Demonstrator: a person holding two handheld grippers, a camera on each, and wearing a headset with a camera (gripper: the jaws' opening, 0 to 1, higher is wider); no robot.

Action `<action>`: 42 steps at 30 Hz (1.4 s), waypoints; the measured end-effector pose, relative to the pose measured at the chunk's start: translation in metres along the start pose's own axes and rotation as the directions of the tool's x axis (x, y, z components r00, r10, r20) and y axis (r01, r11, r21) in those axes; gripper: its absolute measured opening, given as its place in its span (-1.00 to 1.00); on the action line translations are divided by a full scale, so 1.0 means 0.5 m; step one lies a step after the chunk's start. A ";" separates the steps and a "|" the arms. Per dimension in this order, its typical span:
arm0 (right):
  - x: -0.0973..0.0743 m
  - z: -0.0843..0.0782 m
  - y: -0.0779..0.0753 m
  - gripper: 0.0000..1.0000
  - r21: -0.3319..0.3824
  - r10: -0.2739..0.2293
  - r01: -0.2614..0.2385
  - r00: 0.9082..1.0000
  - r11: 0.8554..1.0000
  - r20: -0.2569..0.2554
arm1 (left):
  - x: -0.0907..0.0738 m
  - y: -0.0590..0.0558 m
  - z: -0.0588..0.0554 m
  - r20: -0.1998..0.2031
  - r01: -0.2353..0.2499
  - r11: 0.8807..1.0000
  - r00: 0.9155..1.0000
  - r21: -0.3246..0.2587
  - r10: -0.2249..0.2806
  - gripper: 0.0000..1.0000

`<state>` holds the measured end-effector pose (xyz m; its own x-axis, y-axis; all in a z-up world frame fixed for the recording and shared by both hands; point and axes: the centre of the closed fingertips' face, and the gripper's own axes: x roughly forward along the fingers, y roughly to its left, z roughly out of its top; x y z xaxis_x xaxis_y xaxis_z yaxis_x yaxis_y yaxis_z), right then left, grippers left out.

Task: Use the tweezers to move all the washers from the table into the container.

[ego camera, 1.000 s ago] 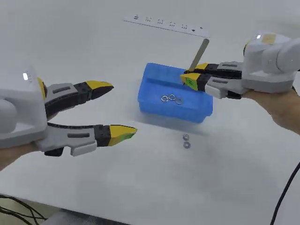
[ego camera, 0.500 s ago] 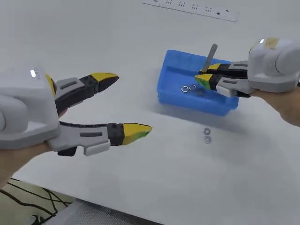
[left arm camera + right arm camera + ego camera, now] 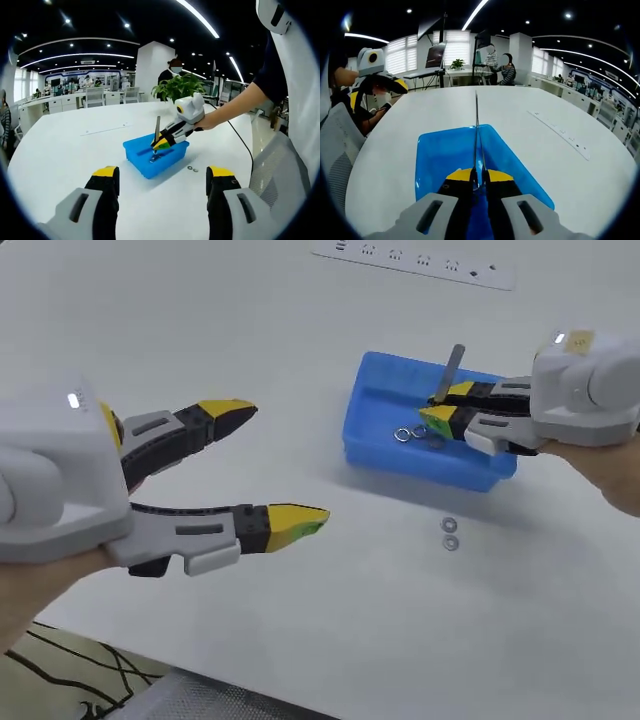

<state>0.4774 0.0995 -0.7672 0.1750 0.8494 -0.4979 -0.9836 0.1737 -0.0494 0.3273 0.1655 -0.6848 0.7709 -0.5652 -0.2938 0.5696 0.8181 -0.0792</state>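
My right tool (image 3: 433, 418) is clamped narrow on the tweezers (image 3: 455, 362). It grips them low so the blades stay pinched and steady, while the rest of the shaft sticks up and away past my jaws. I hold it over the blue container (image 3: 372, 430), with the lower end down inside, because that is where each piece has to be let go. In the right gripper view the tweezers run straight out between my jaws above the blue floor. My left tool (image 3: 285, 465) hangs wide open above the worktop (image 3: 330, 630), well apart from the container and holding nothing. It has no job at this step, so it sits out of the way. Counting up, I have one pair of tweezers and one container. What look like three washers (image 3: 417, 432) lie in it, though they are small and partly behind my jaws, so there may be more. Two loose washers (image 3: 450, 534) lie close together on the worktop just in front of the container, so by my reckoning two trips are left.
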 end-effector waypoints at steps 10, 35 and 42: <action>-0.007 0.014 -0.004 -0.83 0.029 -0.017 0.016 1.000 0.999 0.013 | -0.005 0.003 0.005 0.005 -0.007 1.000 1.000 0.000 0.007 0.51; -0.054 0.064 0.060 -0.85 -0.087 0.019 -0.019 1.000 0.996 0.004 | 0.194 -0.023 0.146 0.047 0.259 0.962 0.963 0.092 -0.264 0.11; -0.054 0.064 0.085 -0.85 -0.123 0.057 -0.058 0.998 0.991 -0.009 | 0.225 -0.039 0.139 0.010 0.313 0.942 0.948 0.123 -0.317 -0.13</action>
<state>0.4323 0.1000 -0.7282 0.1182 0.8533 -0.5078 -0.9900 0.0615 -0.1271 0.4230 0.0787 -0.6503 0.5537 -0.7962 -0.2439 0.8128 0.5804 -0.0495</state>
